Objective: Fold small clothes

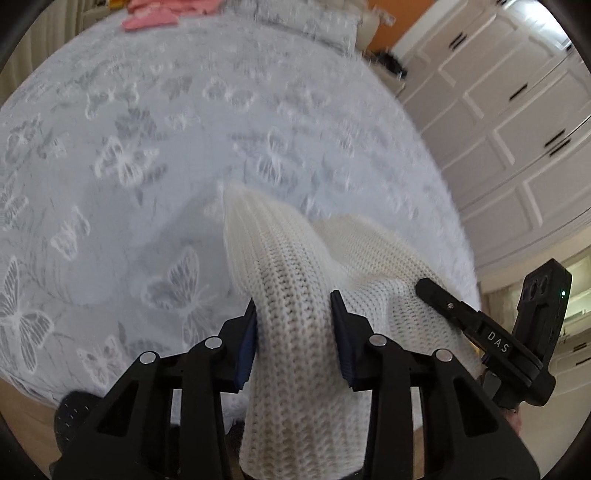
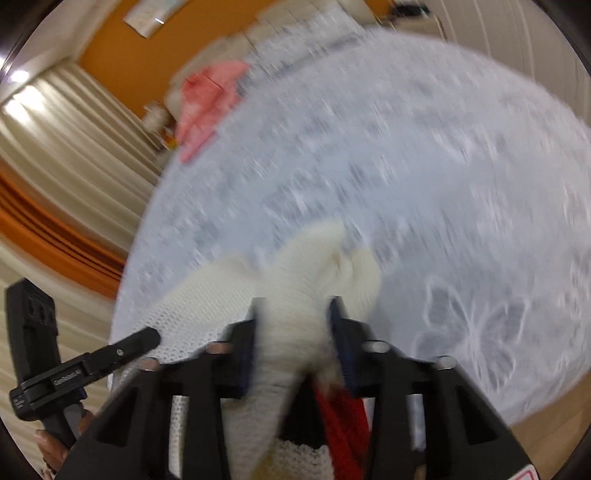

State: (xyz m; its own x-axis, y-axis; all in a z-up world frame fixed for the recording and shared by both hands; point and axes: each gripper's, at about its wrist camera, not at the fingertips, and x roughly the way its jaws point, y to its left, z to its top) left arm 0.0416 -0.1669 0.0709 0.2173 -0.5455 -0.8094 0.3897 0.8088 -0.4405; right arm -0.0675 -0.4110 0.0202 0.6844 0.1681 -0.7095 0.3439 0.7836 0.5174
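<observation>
A cream knitted garment [image 1: 295,280] hangs lifted over the bed, held by both grippers. My left gripper [image 1: 293,321] is shut on a thick fold of it. My right gripper [image 2: 295,325] is shut on another bunched part of the same garment [image 2: 303,280]; a red knit part [image 2: 340,421] shows below its fingers. The right gripper also shows at the right edge of the left wrist view [image 1: 491,332], and the left gripper at the lower left of the right wrist view [image 2: 92,362]. The right wrist view is blurred.
The bed has a pale bedspread [image 1: 147,147] with a butterfly pattern. Pink clothes [image 1: 155,14] lie at its far end, also in the right wrist view [image 2: 207,103]. White cupboards [image 1: 498,110] stand to the right. Curtains [image 2: 55,147] hang on the left.
</observation>
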